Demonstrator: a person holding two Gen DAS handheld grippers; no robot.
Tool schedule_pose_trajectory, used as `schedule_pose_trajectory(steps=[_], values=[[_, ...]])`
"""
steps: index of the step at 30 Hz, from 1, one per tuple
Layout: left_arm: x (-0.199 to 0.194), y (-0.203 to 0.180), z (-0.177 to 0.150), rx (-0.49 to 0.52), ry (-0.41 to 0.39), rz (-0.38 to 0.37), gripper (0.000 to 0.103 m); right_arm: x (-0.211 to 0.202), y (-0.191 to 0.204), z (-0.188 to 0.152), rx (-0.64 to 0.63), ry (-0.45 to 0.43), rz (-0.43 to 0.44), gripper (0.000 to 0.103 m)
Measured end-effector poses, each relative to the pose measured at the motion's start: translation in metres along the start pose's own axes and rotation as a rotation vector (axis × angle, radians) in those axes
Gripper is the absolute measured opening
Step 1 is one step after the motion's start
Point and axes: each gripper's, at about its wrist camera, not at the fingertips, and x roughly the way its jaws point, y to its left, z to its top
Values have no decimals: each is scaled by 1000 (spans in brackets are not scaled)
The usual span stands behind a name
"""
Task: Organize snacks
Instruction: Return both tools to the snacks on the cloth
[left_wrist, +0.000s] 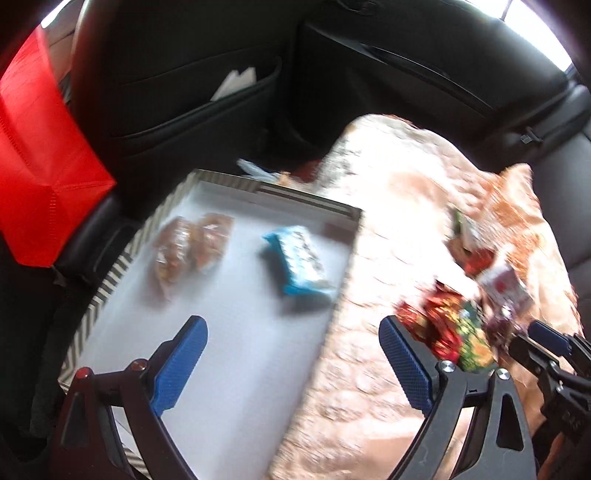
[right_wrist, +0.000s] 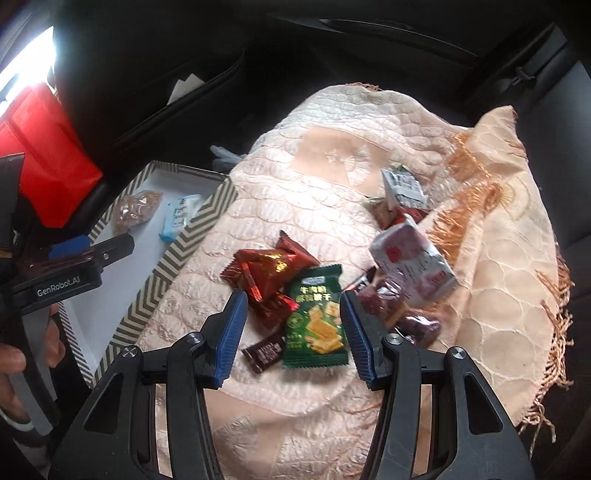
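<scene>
Back seat of a car: peach-pink embroidered fringed cloth (right_wrist: 332, 184) is draped over the seat, with a shallow rectangular white tray with a chevron-patterned rim (right_wrist: 177, 258) beside it on its left edge. Red paper bag (left_wrist: 40, 166) stands past the tray, not involved. Tray holds two items so far: a clear bag of brown snacks (left_wrist: 188, 243) and a blue-and-white wrapped packet (left_wrist: 299, 262), lying apart on the tray floor. Rest is unsorted in a loose pile on the cloth: pink-and-white carton-like pack (right_wrist: 410, 262), green biscuit packet (right_wrist: 316, 325), shiny red foil packets (right_wrist: 266, 273), small dark brown bar (right_wrist: 264, 354), plus some dark purple pieces and a grey-white pack further back. My estimate: task early, most snacks left to move. Right gripper (right_wrist: 291, 332) hovers over the pile, fingers spread wide either side of the green packet, nothing pinched. Left gripper (left_wrist: 291, 365) sits over the tray's edge, fingers spread, empty.
</scene>
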Motion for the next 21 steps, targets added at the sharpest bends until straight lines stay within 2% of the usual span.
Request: schedule_pose_trajectory(steps=[10,21], values=[[2,-50,-2,54,40,-55,95,-3,-38,-18,97,16,-6,52],[45,-112,11,278,108,-112,95,8,-47,-25,119,45,13,52]])
